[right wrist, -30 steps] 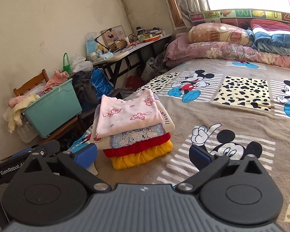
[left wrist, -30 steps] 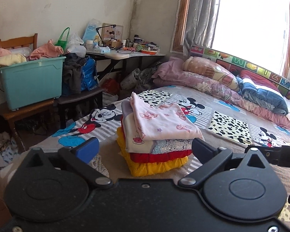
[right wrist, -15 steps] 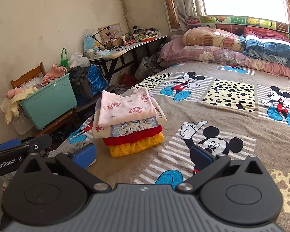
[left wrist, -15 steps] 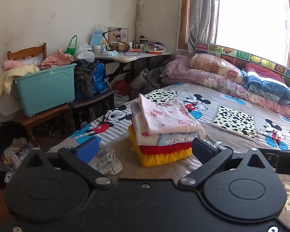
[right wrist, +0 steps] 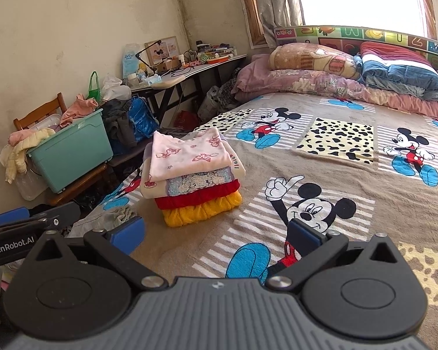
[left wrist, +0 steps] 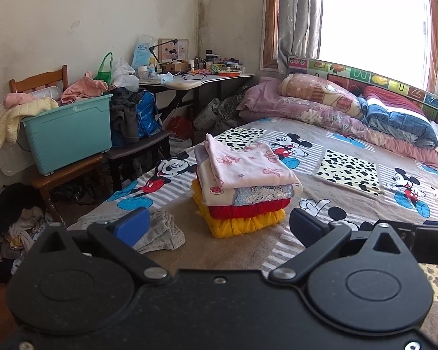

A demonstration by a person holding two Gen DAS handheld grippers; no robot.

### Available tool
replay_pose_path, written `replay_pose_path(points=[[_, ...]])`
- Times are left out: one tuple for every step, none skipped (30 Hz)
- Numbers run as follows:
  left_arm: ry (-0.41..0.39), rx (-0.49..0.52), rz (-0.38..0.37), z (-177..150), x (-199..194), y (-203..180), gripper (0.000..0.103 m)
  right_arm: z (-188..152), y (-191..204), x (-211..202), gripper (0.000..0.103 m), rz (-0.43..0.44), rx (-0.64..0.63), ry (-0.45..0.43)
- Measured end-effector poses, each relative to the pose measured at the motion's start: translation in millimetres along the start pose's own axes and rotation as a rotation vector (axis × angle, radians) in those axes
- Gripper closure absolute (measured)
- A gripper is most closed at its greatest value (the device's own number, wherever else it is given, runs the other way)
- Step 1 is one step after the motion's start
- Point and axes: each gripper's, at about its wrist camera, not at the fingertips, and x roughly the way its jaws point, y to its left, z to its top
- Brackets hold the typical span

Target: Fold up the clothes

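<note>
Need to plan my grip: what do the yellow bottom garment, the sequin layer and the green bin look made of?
Yellow garment: looks like thick, soft knit; ribbed, bulging folds. Sequin layer: fabric with shiny silvery scales, probably sequins, so likely slippery. Green bin: rigid moulded plastic, smooth matte walls with a stepped rim.

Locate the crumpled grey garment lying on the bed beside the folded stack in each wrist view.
Left wrist: the grey garment lies lower left of centre, just left of the folded stack, partly behind the left blue pad.
Right wrist: the grey garment sits at lower left, left of the folded stack, partly behind the camera's own gripper.
Shared landmark: the teal bin on the wooden chair, left of the bed.
</note>
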Motion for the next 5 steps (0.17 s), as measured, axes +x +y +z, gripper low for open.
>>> replay_pose_path(points=[[-0.002, 0.001, 0.000, -0.2, -2.0, -0.1, 0.000, -1.0, 0.3, -1.5, 0.000, 0.000, 0.002, -0.001], [-0.004, 0.002, 0.000, -0.4, -4.0, -0.2, 0.000, -2.0, 0.0, -3.0, 0.000, 0.000, 0.004, -0.001], [-0.009, 0.002, -0.001, -0.6, -6.2, -0.2, 0.000, -2.8, 0.0, -4.0, 0.000, 0.001, 0.004, 0.000], [-0.015, 0.002, -0.003, -0.7, -8.5, -0.2, 0.000, -3.8, 0.5, -5.0, 0.000, 0.001, 0.004, 0.001], [-0.019, -0.002, 0.000, -0.7, -10.4, 0.1, 0.000, -4.8, 0.7, -6.0, 0.000, 0.001, 0.005, 0.001]])
